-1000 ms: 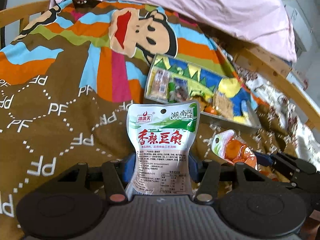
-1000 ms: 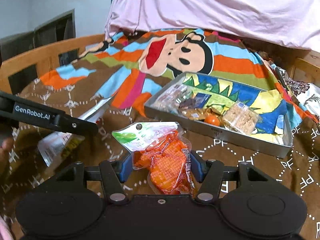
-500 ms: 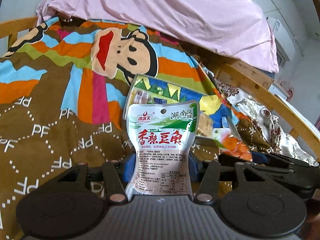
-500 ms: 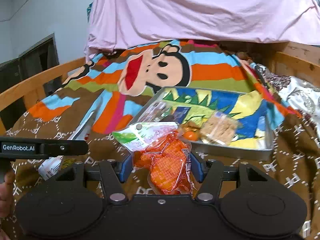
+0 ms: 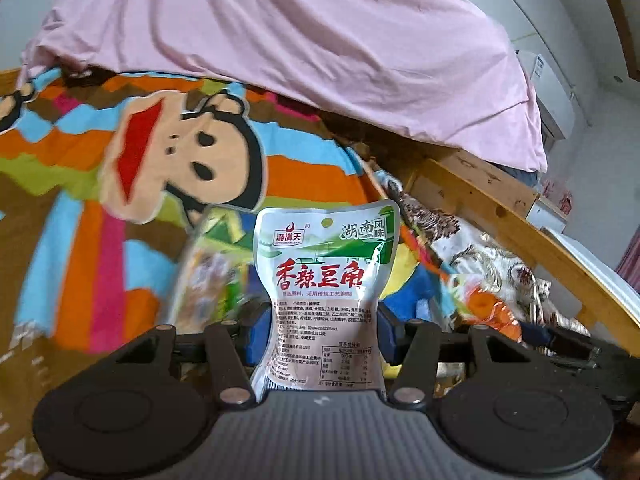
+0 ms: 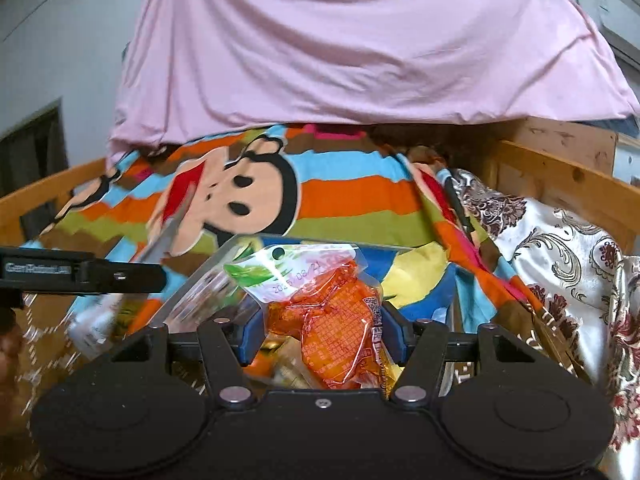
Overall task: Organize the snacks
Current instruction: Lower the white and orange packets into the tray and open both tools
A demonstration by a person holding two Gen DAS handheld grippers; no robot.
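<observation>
Left wrist view: the left tongs (image 5: 320, 332) stand about half open, their blue pads pressed on the sides of a white and green snack pouch (image 5: 326, 292), which stands upright between them.
Why held so: gripped low on its body, the pouch keeps its printed face up and its top free, which would suit lowering it flat into a container.
Right wrist view: the right tongs (image 6: 322, 336) are likewise partly open and clamped on an orange snack packet (image 6: 336, 328) with a clear, green-printed top.
Tray: a metal tray (image 6: 192, 296) with a bright picture lining lies on the bed, just beyond and below both sets of tongs; both packets hang over or near it.
Tray contents: a few wrapped snacks lie at its left end, too blurred to name.
Bed: a striped monkey blanket (image 6: 340, 196) covers it, with a pink sheet (image 6: 360, 48) hanging behind and a wooden rail (image 5: 520, 216) at the right.
Step, as judged: both packets are being carried to the tray; neither is released yet.
Risk: the two tongs are close together and could bump over the tray.
</observation>
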